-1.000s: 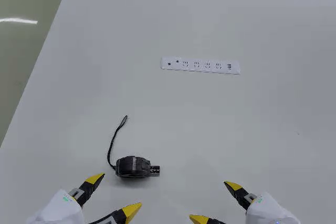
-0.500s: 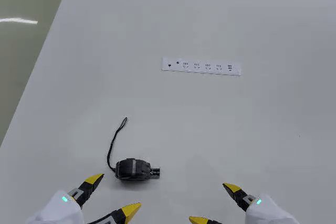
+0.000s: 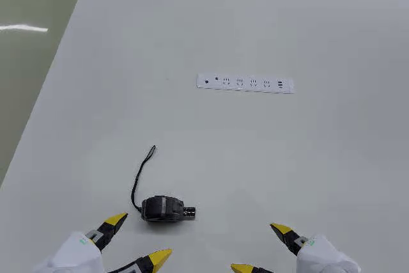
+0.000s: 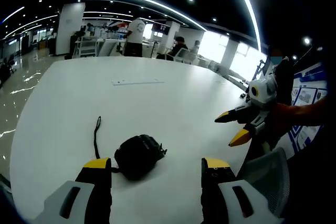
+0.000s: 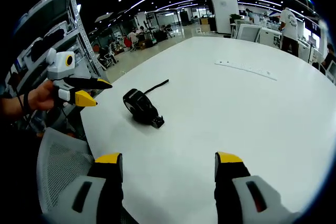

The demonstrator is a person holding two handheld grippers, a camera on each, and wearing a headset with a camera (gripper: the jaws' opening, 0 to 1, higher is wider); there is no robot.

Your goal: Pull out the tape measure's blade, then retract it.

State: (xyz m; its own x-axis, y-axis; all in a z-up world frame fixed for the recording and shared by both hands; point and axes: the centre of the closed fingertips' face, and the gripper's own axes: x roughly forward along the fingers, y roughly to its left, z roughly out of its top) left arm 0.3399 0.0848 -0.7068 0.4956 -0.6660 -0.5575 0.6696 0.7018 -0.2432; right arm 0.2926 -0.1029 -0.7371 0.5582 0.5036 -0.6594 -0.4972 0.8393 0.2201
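Just one tape measure (image 3: pixel 163 208), two claws (image 3: pixel 140 236) (image 3: pixel 259 247)

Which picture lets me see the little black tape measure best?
The left gripper view: the tape measure lies closest and largest there, just beyond the jaws. The head view shows it small from above, with its whole strap. The right gripper view shows it farther off, from its blade end.
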